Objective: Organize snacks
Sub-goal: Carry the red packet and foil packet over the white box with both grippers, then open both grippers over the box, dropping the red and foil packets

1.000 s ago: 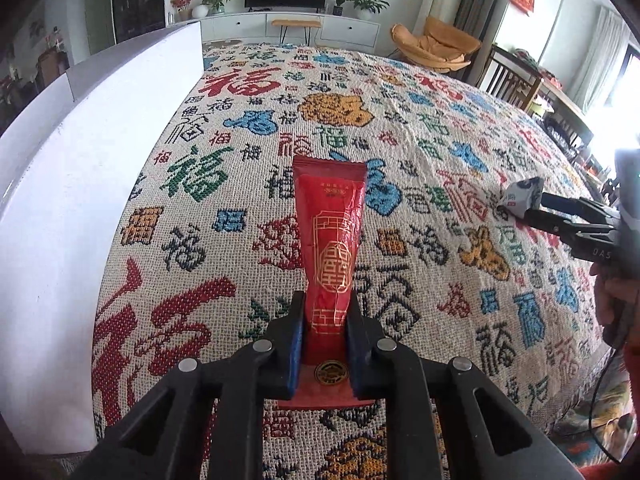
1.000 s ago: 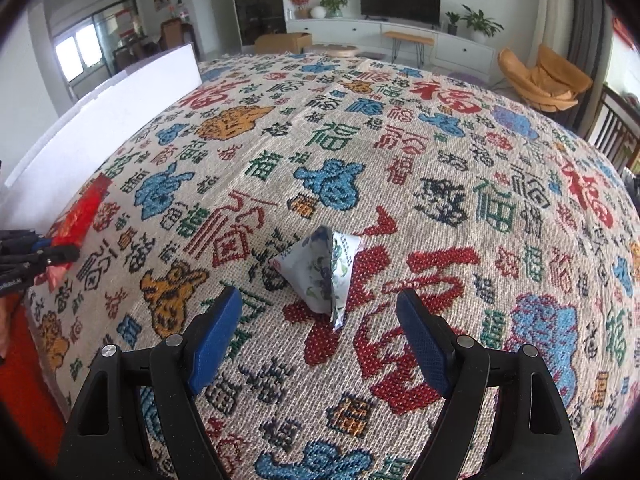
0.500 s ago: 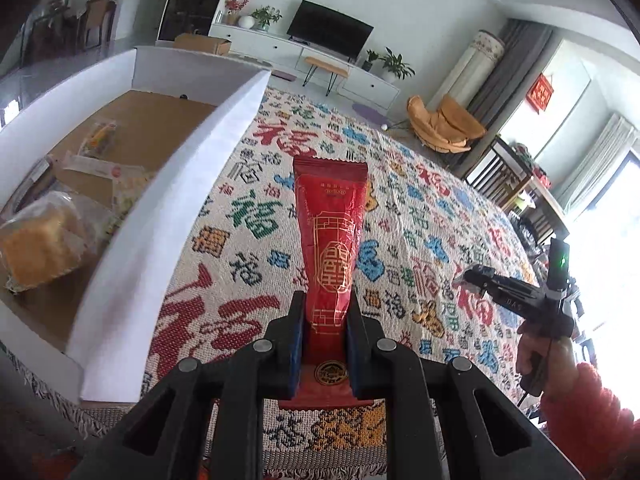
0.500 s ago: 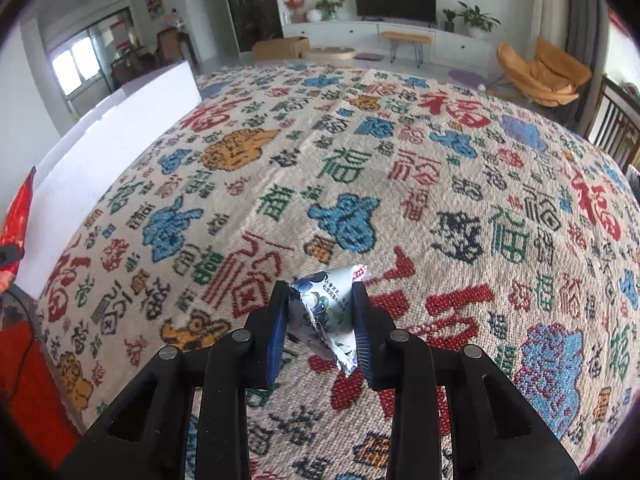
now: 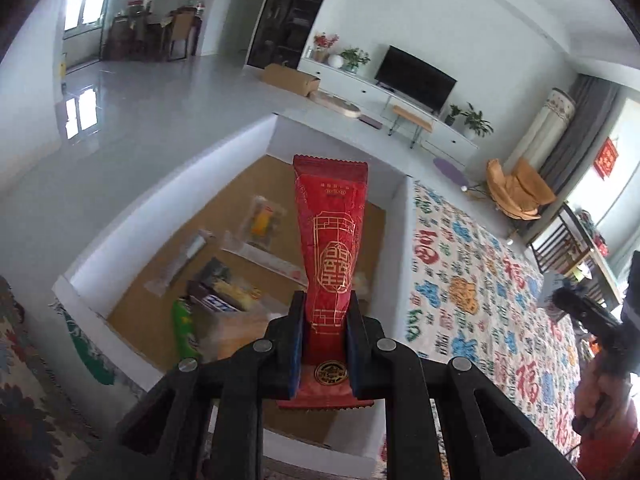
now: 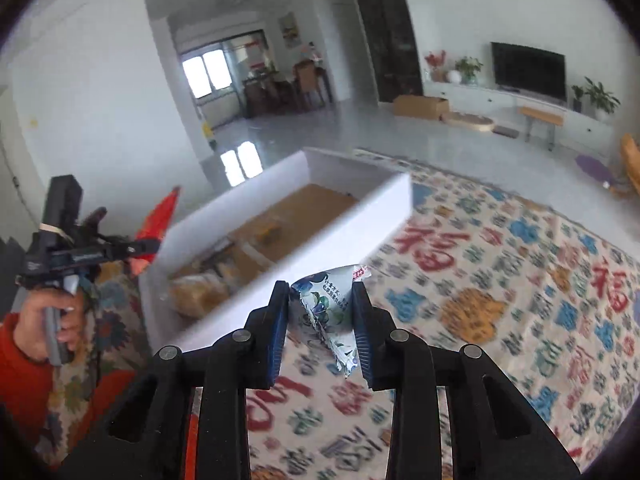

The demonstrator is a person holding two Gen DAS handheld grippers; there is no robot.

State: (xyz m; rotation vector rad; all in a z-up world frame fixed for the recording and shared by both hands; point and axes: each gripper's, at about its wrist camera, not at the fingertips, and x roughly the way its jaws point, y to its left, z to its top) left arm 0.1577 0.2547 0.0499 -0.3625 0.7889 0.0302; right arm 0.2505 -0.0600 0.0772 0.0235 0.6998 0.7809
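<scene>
The red snack packet (image 5: 330, 264) is clamped low down between the jaws of the left gripper (image 5: 323, 344) and, where a second ago it hung over the patterned cloth (image 5: 472, 280) beside the box wall, it now hangs above the open white box (image 5: 168, 200), so the carry looks almost done and only the release is left. Below and beyond it on the box's brown floor lie other snacks, a green packet (image 5: 183, 326) nearest, clear-wrapped pieces further in. The right gripper (image 6: 322, 320), which stood open around the small blue-and-white packet (image 6: 330, 308) a second ago, is now closed on it and lifted off the cloth, with the near box wall just ahead. Both snacks appear bound for the box, the left one first. Beyond are the floor and the television (image 5: 416, 77).
</scene>
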